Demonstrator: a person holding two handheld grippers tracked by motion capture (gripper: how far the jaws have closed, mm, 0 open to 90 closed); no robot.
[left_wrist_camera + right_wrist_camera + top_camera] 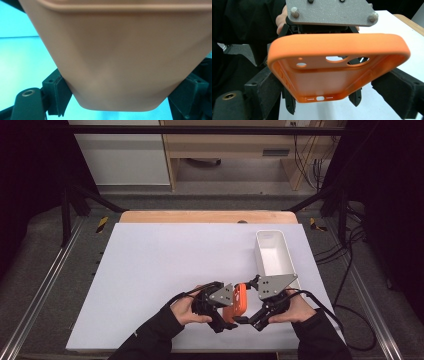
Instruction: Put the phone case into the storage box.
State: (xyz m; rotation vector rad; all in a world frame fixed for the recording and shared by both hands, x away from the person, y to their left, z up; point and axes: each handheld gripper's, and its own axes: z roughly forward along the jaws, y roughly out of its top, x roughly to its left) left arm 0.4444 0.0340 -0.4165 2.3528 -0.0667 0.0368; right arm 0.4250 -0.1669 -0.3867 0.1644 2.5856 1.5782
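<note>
nearest to me, my left gripper (221, 312) is clamped on the orange phone case (236, 302), its pads pressing both long sides in the left gripper view. my right gripper (248, 314) sits at the case's port end (320, 98); in the right gripper view its jaws flank that end, but i cannot tell whether they are actually squeezing or just beside it. the case is held off the white table (165, 265), between the two grippers, near the front edge. my worry: soft silicone will bow under the left clamp, so if i pull with the right the case could pop free or twist. farther back stands the white bin (289, 262), just beyond the right gripper.
</note>
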